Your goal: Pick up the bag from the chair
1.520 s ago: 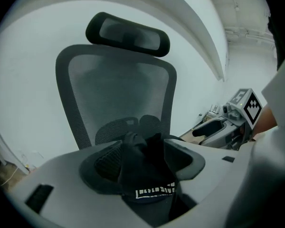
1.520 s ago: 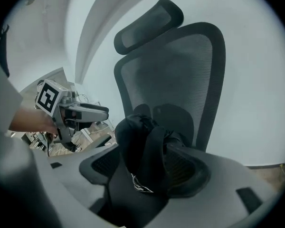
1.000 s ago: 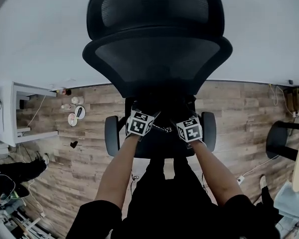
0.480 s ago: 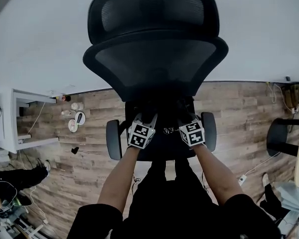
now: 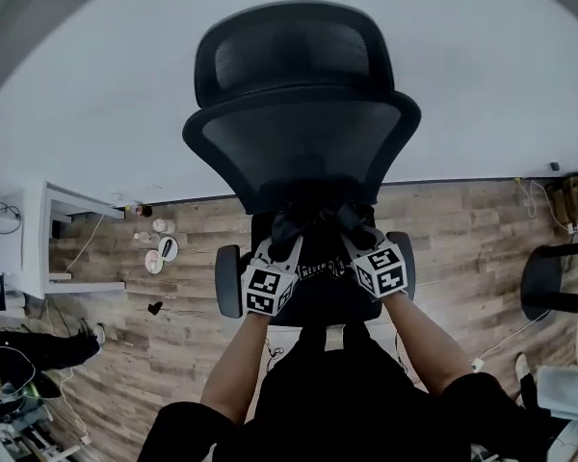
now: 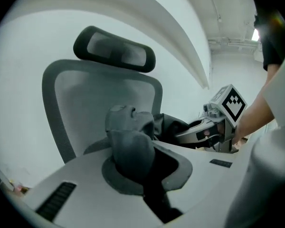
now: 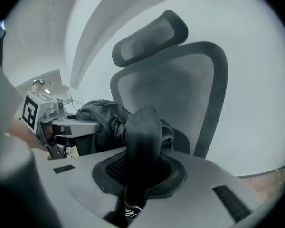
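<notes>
A black bag (image 5: 320, 254) is over the seat of a black mesh office chair (image 5: 303, 142), in front of its backrest. My left gripper (image 5: 287, 233) is shut on one dark strap of the bag (image 6: 133, 146). My right gripper (image 5: 353, 229) is shut on the other black strap (image 7: 142, 137). The crumpled body of the bag (image 7: 102, 120) hangs between the two grippers. In the left gripper view the right gripper (image 6: 213, 127) shows at the right. Whether the bag's bottom still touches the seat is hidden.
The chair's armrests (image 5: 227, 279) flank the bag. A white shelf unit (image 5: 43, 243) stands at the left, with small round items (image 5: 162, 250) on the wooden floor. A black stool (image 5: 549, 277) is at the right. A white wall rises behind the chair.
Both grippers have drawn up and slightly apart with the bag's straps, and the bag has risen with them. The chair now sits farther from the head camera.
</notes>
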Available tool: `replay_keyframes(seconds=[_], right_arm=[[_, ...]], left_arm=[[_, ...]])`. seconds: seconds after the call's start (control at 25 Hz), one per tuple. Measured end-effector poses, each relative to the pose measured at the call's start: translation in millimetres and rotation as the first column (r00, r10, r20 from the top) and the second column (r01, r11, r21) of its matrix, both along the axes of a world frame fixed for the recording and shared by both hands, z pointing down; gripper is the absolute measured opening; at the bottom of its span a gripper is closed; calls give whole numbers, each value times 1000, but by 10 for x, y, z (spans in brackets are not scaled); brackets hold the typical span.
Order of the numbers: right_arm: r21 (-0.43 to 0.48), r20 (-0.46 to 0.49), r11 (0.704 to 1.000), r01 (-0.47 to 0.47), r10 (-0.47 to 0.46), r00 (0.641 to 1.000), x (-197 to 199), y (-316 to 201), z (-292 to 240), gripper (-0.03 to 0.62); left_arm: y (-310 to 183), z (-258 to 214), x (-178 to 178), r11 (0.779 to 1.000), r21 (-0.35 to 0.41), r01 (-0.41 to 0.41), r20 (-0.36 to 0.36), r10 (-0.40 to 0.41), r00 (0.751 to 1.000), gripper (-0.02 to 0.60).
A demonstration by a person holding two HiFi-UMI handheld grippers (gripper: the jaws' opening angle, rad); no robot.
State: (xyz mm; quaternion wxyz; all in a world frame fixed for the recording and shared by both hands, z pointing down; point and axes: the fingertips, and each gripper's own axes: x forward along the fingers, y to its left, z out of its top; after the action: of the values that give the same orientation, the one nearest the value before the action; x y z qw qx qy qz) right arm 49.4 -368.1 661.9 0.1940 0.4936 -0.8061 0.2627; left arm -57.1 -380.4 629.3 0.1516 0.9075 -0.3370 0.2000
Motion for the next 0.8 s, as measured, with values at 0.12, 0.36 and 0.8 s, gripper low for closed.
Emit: replay_keyframes(seconds=[0.12,0.36,0.8], right_arm=[[81,46,997,-8,5,999,59,-8,-408,63],[262,90,965,-17,-7,996,128,-16,-1351,63],[571,72,820,-43,1,997,291,-26,-2885,63]], left_arm=[[4,-439,29,999,52,-11,-49,13,999,43],[-28,-1387,89,982,185,-30,-109,51,993,43],[-32,-2884,239,887,460,24,-213,85,973,43]])
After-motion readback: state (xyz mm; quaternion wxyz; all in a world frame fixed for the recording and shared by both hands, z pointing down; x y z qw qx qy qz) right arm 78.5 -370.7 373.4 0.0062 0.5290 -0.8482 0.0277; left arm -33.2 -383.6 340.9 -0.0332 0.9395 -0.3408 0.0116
